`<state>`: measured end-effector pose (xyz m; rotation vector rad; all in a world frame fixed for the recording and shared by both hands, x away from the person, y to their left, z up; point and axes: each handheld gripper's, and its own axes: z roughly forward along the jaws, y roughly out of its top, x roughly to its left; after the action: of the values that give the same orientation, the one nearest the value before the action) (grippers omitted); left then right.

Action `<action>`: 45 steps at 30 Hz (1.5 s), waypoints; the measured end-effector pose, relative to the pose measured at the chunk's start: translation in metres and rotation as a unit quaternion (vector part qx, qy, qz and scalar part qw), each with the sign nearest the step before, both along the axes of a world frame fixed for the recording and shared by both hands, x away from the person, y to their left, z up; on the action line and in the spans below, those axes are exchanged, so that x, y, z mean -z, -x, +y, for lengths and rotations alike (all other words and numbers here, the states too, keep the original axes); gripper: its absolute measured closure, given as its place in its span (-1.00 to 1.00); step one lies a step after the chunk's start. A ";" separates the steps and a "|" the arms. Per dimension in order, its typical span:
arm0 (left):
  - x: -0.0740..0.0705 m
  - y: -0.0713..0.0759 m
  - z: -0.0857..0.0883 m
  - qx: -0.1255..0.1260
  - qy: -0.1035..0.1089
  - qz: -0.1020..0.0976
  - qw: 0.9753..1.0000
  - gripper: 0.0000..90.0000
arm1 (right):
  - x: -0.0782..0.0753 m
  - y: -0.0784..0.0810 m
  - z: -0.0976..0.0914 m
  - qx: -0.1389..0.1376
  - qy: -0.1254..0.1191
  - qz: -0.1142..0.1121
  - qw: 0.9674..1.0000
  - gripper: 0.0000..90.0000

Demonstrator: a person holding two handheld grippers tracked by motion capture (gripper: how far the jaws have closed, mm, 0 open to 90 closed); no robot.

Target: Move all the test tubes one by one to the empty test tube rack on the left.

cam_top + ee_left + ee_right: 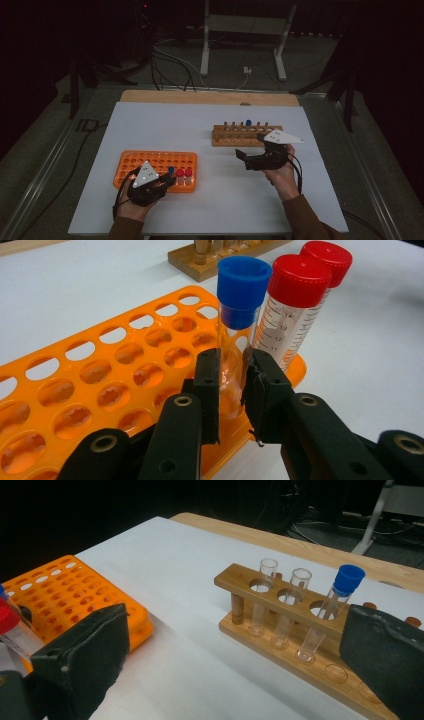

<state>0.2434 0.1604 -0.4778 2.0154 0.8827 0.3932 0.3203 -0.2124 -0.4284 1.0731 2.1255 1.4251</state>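
My left gripper [169, 180] [231, 390] is shut on a clear blue-capped tube [171, 170] [243, 287] standing in the right end of the orange rack [150, 161] [100, 370]. Two red-capped tubes [184, 173] [299, 285] stand in the rack just beyond it. My right gripper [250, 145] [237, 620] is open with nothing between its jaws. It hovers just in front of the wooden rack [230, 136] [240, 580], which holds another blue-capped tube [248, 122] [345, 582] and two uncapped clear tubes [265, 580].
Both racks sit on a white sheet [210, 200] over a wooden table [200, 97]. A bare strip of sheet lies between the racks. Behind the table stand a metal frame [245, 30] and loose cables [170, 65] on the floor.
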 end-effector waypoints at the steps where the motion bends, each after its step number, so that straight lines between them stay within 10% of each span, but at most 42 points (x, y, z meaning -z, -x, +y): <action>1: 0.000 0.000 -0.001 0.002 -0.003 -0.001 1.000 0.71 | 0.000 0.000 0.000 0.000 0.000 0.000 1.000 -1.00; 19: 0.006 0.001 -0.003 0.006 -0.029 0.010 1.000 0.46 | -0.004 -0.006 -0.003 0.008 0.011 -0.010 1.000 -1.00; 30: -0.005 0.004 0.014 0.007 0.037 -0.019 0.999 -0.09 | -0.008 -0.013 -0.007 0.018 0.015 -0.013 1.000 -1.00; 45: -0.014 0.001 0.034 -0.111 0.050 -0.060 0.991 -0.99 | -0.009 -0.037 -0.010 0.034 0.015 -0.003 0.999 -0.98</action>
<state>0.2423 0.1943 -0.4642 1.7895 1.0337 0.5758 0.3572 -0.2219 -0.4192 1.1171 2.0795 1.3606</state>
